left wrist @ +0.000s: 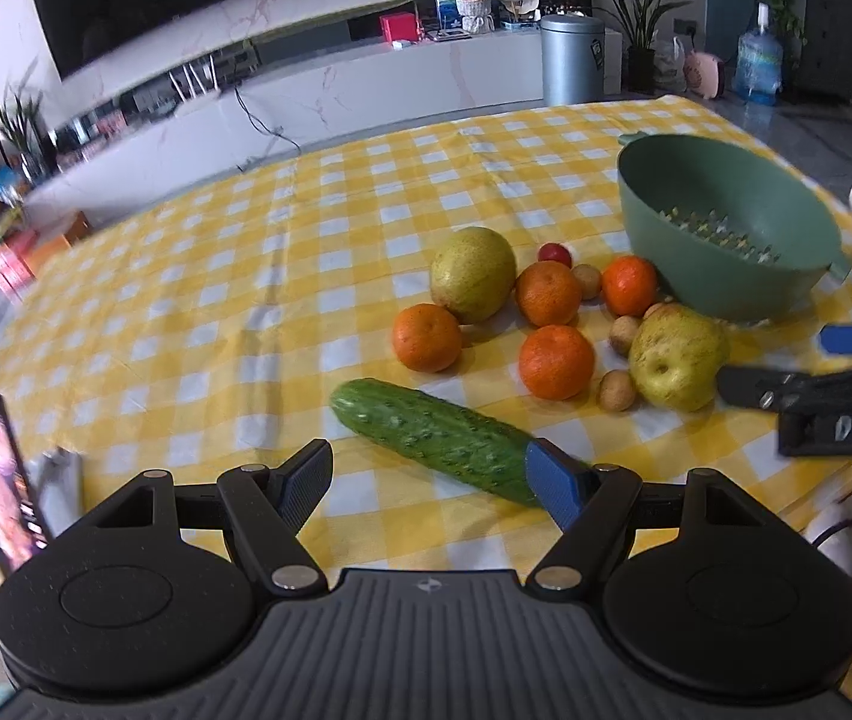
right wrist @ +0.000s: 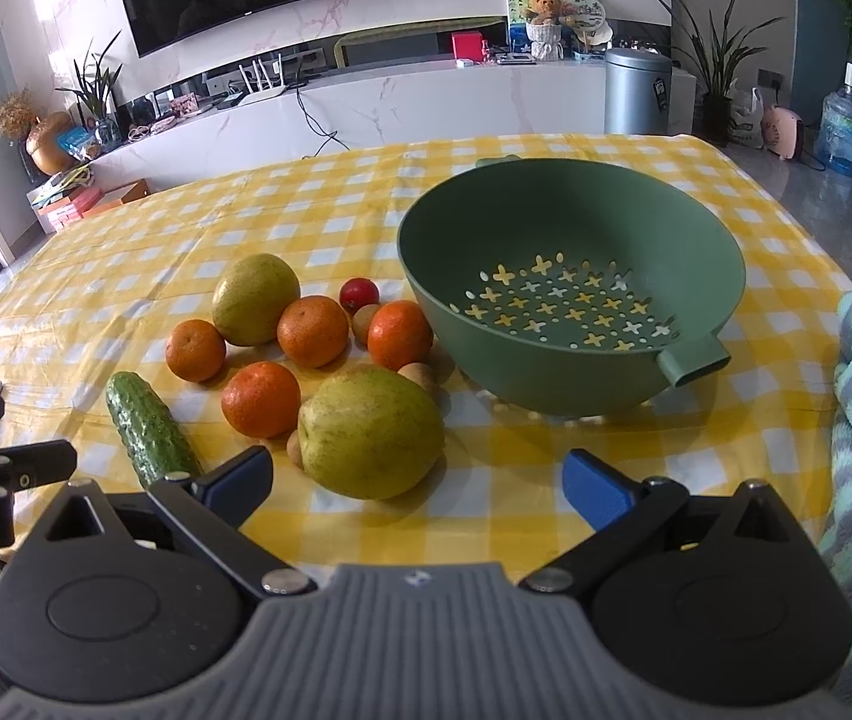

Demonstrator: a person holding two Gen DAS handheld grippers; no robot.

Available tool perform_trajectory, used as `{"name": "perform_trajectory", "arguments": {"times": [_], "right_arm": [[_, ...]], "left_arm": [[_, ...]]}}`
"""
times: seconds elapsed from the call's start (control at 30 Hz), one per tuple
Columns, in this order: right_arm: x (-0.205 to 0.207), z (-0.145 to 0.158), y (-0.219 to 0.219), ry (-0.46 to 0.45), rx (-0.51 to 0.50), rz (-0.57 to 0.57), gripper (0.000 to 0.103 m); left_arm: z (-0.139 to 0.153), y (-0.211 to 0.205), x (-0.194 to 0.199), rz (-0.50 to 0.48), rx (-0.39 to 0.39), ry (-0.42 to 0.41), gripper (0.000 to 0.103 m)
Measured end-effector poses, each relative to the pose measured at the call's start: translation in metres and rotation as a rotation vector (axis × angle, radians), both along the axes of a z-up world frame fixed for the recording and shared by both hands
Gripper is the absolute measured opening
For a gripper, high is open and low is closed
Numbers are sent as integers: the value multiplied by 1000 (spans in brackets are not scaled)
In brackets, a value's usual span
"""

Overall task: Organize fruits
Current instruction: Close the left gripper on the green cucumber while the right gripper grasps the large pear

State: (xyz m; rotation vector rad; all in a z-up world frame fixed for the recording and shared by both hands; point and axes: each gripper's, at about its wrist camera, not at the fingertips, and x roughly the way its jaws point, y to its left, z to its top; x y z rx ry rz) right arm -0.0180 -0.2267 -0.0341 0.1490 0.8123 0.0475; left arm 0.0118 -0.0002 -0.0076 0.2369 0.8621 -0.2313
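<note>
Right wrist view, right claw (right wrist: 417, 483) spread, left claw (left wrist: 429, 477) spread, bumpy cucumber (right wrist: 150, 429), perforated green colander (right wrist: 570, 222)

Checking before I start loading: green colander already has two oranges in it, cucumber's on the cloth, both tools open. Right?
Not quite. The green colander is empty, as the right wrist view shows; all four oranges lie on the cloth beside it. The cucumber is on the cloth, and both tools are open.

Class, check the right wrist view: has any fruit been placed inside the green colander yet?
No, the green colander holds nothing; only its cross-shaped holes show.
</note>
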Motion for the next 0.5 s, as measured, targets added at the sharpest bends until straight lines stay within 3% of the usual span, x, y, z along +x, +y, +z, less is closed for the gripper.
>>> {"name": "perform_trajectory", "arguments": {"times": [0.13,0.2,0.33,0.5], "right_arm": [[1,1,3,-23,8,2,98],[3,1,4,-26,9,3,90],[11,-4,9,-16,31,14,87],[21,-9,15,-11,49,-1,87]], "left_arm": [[-5,6,11,35,-89,58,78],[-8,9,16,62,-121,67,76],[-16,10,27,153,-120,56,76],[-32,20,43,242,-198,108,76]]}}
